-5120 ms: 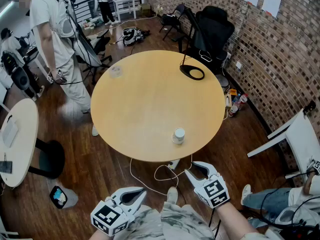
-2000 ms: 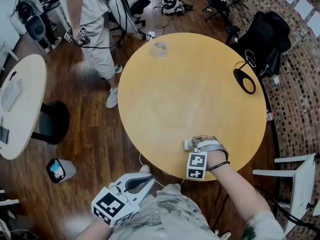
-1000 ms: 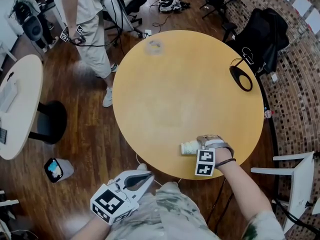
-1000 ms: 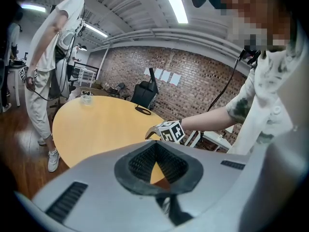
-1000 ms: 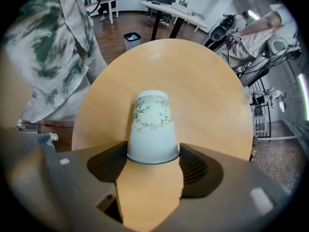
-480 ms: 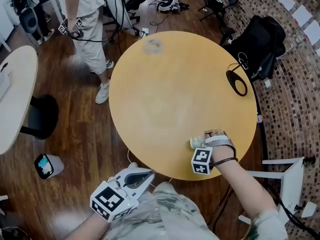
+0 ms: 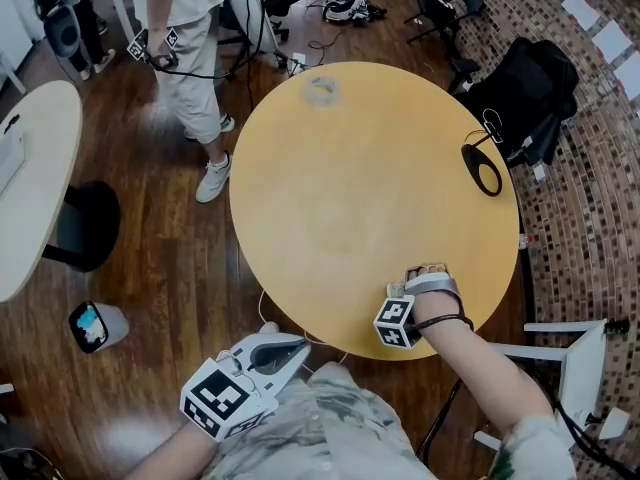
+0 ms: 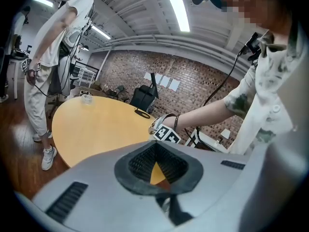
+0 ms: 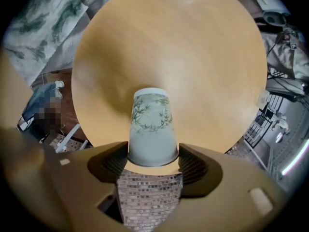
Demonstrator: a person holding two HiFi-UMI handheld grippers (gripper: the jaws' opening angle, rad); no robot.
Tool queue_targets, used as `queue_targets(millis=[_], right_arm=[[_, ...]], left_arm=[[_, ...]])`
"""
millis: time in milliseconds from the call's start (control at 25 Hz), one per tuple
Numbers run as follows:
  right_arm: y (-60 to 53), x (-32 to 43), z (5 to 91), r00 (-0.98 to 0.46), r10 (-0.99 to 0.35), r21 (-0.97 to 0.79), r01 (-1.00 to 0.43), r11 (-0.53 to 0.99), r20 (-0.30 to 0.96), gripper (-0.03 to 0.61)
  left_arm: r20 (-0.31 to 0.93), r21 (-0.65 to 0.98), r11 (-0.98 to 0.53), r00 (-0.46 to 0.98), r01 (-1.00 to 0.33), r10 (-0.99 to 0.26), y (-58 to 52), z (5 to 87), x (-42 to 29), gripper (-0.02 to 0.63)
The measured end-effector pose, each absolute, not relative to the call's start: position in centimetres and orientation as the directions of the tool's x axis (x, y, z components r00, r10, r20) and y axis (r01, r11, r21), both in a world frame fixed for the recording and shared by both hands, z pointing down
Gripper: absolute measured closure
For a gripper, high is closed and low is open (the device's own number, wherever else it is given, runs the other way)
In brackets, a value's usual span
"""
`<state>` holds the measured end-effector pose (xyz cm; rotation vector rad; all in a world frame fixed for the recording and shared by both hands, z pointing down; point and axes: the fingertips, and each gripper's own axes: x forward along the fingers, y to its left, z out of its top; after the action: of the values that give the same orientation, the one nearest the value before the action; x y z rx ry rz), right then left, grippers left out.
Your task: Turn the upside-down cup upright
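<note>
A pale paper cup (image 9: 150, 124) with a green leaf print sits between the jaws of my right gripper (image 9: 153, 161), which is shut on its wide mouth end. Its narrow base points away along the jaws, down toward the round yellow table (image 9: 169, 47). In the head view the right gripper (image 7: 408, 286) hangs over the table's near edge. Only a sliver of the cup (image 7: 396, 290) shows there beyond the marker cube. My left gripper (image 7: 284, 348) is held low in front of the table with its jaws together and nothing in them.
A black ring-shaped object (image 7: 484, 168) lies at the table's right side and a small clear object (image 7: 322, 90) at its far edge. A person (image 7: 190, 28) stands beyond the table. A black chair (image 7: 525, 88), a white chair (image 7: 575, 353) and a white side table (image 7: 30, 188) surround it.
The right gripper has rolled with the cup: the cup stuck out sideways to the left a second ago and is now tucked behind the marker cube. The left gripper has stayed put.
</note>
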<state>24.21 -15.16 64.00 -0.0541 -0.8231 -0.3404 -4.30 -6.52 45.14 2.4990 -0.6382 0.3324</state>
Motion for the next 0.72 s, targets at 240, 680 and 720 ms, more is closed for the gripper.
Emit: queue_targets(millis=[240,680,720], right_arm=[[-14.4,22.9,65.0,0.581,-0.249,0.095,0.283,0.954,0.775,0.25],[-15.4,27.4,63.0,0.737,-0.269,0.074,0.286,0.955,0.619,0.256],[-15.3,27.9,62.8,0.756,-0.263,0.065,0.281,0.957,0.599,0.258]], left_arm=[[0.363,0.45,-0.741,0.86,-0.498,-0.358,-6.4,45.2,-4.6,0.606],[0.352,0.46,-0.754,0.876,-0.469,-0.33,-6.7,45.6,-4.4,0.606],[0.35,0.461,-0.755,0.877,-0.467,-0.328,-6.7,45.6,-4.4,0.606]])
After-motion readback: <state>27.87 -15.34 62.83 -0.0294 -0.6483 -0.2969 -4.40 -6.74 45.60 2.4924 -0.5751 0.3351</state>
